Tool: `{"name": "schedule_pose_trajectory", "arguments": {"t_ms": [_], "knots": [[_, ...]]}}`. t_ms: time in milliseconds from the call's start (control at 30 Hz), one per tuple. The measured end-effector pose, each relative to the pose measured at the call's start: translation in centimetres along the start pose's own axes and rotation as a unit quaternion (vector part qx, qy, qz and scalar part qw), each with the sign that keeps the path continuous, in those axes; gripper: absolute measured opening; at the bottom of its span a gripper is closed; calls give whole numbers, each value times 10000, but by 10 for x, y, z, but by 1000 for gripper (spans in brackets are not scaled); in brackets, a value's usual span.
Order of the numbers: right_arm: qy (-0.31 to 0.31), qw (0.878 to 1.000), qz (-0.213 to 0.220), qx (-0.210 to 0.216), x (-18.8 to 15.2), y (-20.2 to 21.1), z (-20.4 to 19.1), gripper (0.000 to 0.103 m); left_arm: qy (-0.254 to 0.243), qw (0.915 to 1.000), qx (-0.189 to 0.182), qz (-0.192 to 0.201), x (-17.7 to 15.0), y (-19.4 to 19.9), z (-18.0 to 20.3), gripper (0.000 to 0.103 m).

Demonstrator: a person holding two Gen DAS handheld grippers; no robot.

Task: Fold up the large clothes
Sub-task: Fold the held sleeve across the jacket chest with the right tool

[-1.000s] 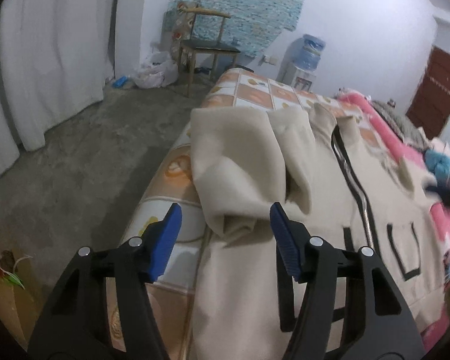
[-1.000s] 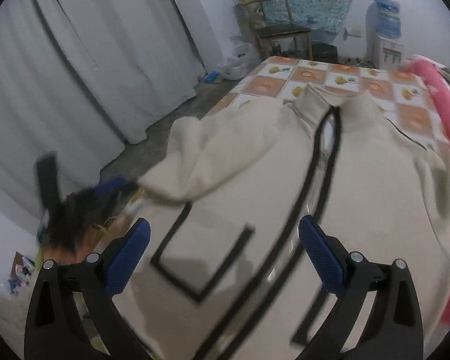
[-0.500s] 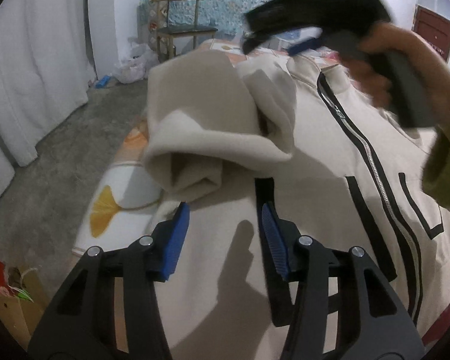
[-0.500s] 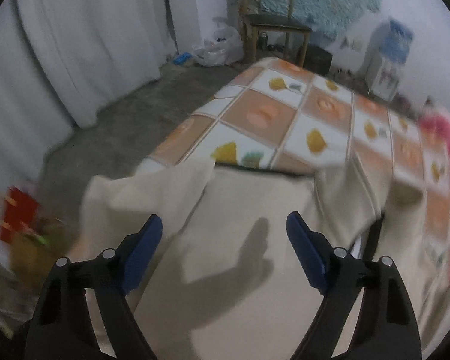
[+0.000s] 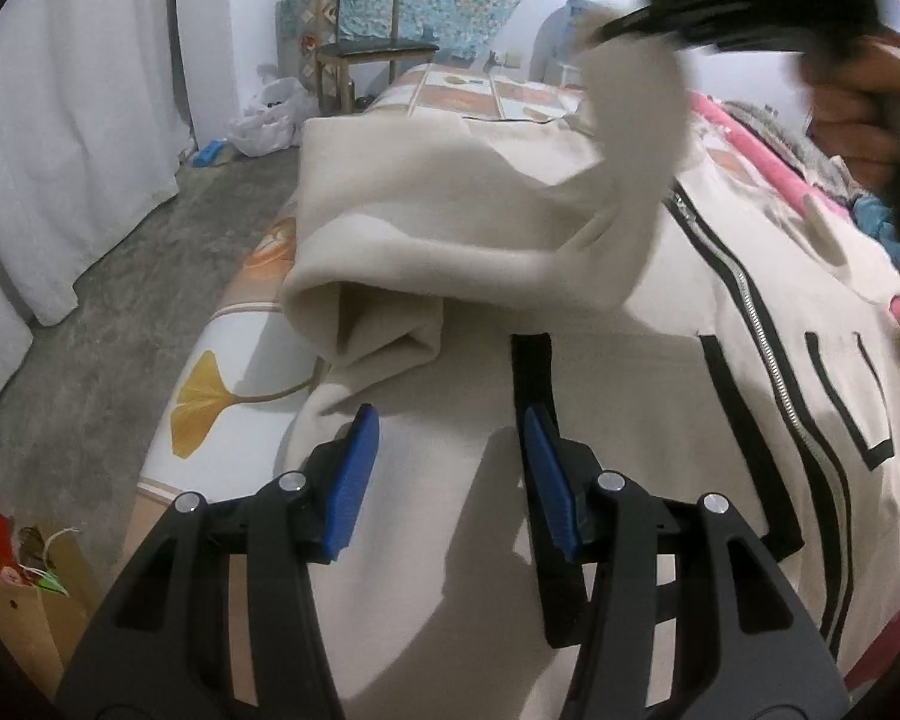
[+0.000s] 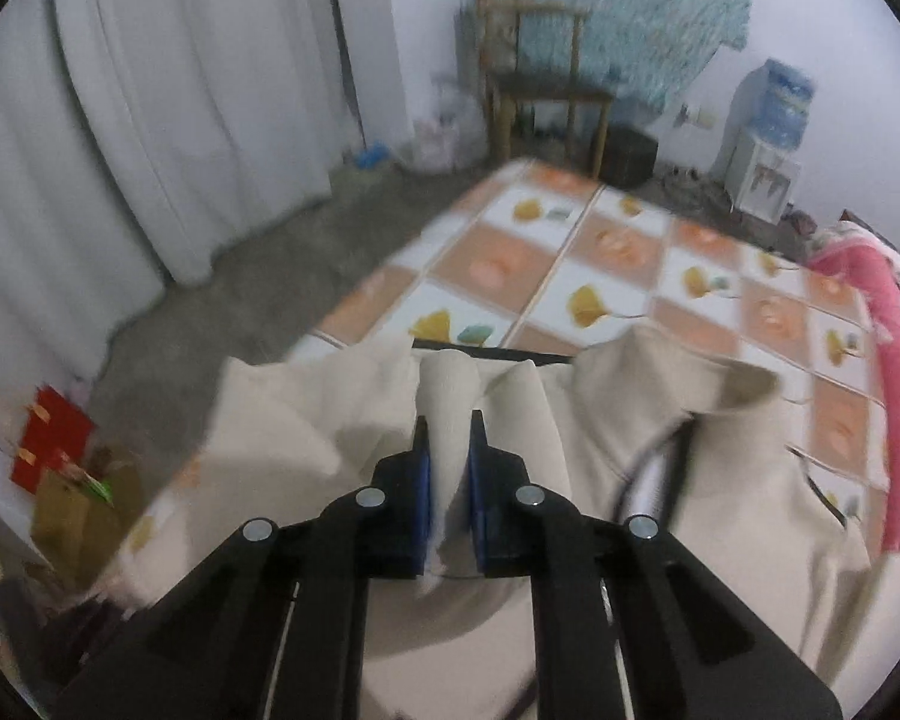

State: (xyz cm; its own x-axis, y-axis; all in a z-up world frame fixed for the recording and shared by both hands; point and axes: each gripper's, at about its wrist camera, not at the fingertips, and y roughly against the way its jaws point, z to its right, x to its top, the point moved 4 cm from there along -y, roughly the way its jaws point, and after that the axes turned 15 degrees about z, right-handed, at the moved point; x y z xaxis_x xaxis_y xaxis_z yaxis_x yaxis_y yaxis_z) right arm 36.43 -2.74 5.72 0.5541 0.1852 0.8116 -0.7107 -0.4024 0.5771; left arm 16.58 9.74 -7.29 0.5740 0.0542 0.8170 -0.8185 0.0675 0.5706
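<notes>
The right gripper [image 6: 447, 474] is closing on a pinched ridge of the cream jacket [image 5: 630, 396]; lift only once it bites. The left gripper [image 5: 444, 468] hangs half-open just above the hem, gripping nothing; it should pin the cloth there.

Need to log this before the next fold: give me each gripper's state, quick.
Left gripper: jaws open, empty, above the cream jacket.
Right gripper: jaws closing, pinching a fold of the jacket's fabric.

white curtains [image 6: 168, 120], grey floor [image 5: 120, 312], wooden chair [image 6: 546, 84]
</notes>
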Motion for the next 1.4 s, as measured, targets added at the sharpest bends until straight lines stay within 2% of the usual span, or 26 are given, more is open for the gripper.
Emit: {"name": "schedule_pose_trajectory", "arguments": {"t_ms": [100, 167, 233, 333, 400, 467, 533, 600, 767, 933, 967, 1000, 1033, 1067, 1100, 1133, 1233, 1333, 1400], "knots": [[-202, 9988, 422, 133, -11, 56, 23, 11, -40, 9999, 77, -58, 0, -1, 0, 48], [-251, 9978, 612, 97, -32, 88, 41, 12, -34, 9999, 104, -69, 1, -2, 1, 48], [-322, 9982, 509, -19, -54, 102, 56, 16, -42, 9999, 131, -61, 0, -2, 0, 48], [-862, 9960, 58, -239, -102, 115, 89, 27, -41, 9999, 151, -48, 0, -3, -2, 48], [-1481, 9883, -131, -341, -130, 123, 112, 31, -51, 9999, 156, -46, 0, -4, -3, 48], [-2211, 9747, -207, -270, -152, 132, 130, 37, -47, 9999, 159, -42, -1, -3, 0, 48], [-2613, 9649, -199, -162, -162, 137, 137, 51, -52, 9998, 168, -44, -1, -3, 0, 48], [-2954, 9551, -224, -7, -170, 139, 140, 57, -56, 9998, 170, -39, -1, -3, 0, 48], [-3390, 9372, -824, 17, -186, 114, 143, 58, -35, 9998, 181, -19, -2, -3, -1, 48], [-3120, 9421, -1219, -120, -198, 87, 140, 58, -49, 9998, 204, 29, -4, -1, 0, 48], [-3021, 9459, -1176, -139, -196, 84, 138, 57, -57, 9998, 206, 37, -4, 0, 0, 48], [-2859, 9504, -1210, -182, -193, 82, 135, 47, -69, 9998, 207, 49, -5, 0, 0, 48], [-2728, 9535, -1261, -214, -192, 80, 132, 29, -71, 9997, 206, 55, -4, 0, 0, 48], [-2634, 9553, -1328, -185, -191, 77, 128, 25, -63, 9998, 201, 62, -4, 0, -1, 48], [-2412, 9600, -1404, -241, -189, 75, 122, 10, -46, 9998, 192, 71, -4, 1, -1, 48], [-2259, 9633, -1419, -293, -187, 75, 120, 6, -13, 9998, 174, 97, -5, 1, -2, 48], [-1966, 9719, -1289, -134, -158, 73, 104, 5, 46, 9997, 151, 187, -5, 2, -4, 48], [-1605, 9856, -359, 390, -80, 98, 75, 5, 33, 9996, 158, 223, -5, 2, -5, 48], [-1136, 9886, 644, 746, -18, 140, 50, 5, 10, 9996, 179, 225, -6, 2, -5, 48]]}}
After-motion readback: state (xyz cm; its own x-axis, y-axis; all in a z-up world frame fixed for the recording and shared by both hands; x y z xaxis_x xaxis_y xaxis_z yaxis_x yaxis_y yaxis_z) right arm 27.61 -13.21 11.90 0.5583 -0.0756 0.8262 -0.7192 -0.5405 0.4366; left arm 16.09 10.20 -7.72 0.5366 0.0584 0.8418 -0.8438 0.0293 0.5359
